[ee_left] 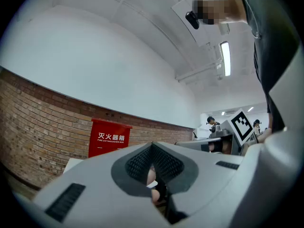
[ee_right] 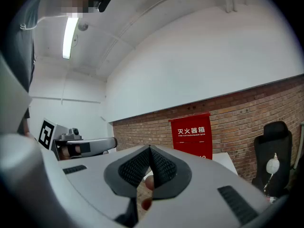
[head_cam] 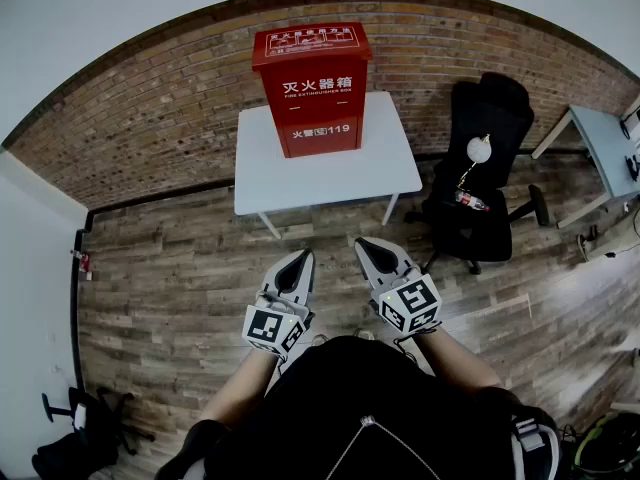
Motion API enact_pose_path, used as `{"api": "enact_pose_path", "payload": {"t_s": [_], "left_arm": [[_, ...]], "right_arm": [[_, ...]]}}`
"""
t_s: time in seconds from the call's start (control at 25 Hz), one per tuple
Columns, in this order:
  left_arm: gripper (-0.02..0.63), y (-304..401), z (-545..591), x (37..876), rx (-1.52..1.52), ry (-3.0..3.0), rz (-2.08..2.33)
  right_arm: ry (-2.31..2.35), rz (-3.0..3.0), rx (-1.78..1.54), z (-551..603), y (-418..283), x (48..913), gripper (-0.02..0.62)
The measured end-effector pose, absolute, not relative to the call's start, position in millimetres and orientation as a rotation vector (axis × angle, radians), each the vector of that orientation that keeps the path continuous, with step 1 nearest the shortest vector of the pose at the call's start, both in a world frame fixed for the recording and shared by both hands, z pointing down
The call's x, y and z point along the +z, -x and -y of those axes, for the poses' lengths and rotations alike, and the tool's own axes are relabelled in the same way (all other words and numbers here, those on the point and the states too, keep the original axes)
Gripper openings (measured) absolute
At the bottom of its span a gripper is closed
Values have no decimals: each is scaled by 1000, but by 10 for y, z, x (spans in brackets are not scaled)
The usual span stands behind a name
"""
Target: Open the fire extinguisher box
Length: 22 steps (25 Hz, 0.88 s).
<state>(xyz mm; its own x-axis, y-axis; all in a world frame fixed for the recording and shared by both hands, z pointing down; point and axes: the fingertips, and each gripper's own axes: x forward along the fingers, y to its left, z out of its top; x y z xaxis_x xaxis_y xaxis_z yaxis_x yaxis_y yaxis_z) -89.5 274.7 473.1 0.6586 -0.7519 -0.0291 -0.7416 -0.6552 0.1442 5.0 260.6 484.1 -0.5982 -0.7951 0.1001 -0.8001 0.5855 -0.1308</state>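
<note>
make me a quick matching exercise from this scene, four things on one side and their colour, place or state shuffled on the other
Things
1. fire extinguisher box
2. table
3. office chair
4. left gripper

Descriptions
A. black, to the right of the table
B. red, closed, standing on the table
C. white, with the box on top of it
D. shut, nothing between its jaws

Pairs: 1-B, 2-C, 3-A, 4-D
</note>
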Motion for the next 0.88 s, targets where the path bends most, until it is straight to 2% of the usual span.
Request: {"api": "enact_pose_path", "payload": {"t_s": [0.88], "left_arm": [[49,871,-2683,4802,-153,-2710,1216]], "right_arm": [[-1373,2781,271,-2550,-91,4891,18]]}}
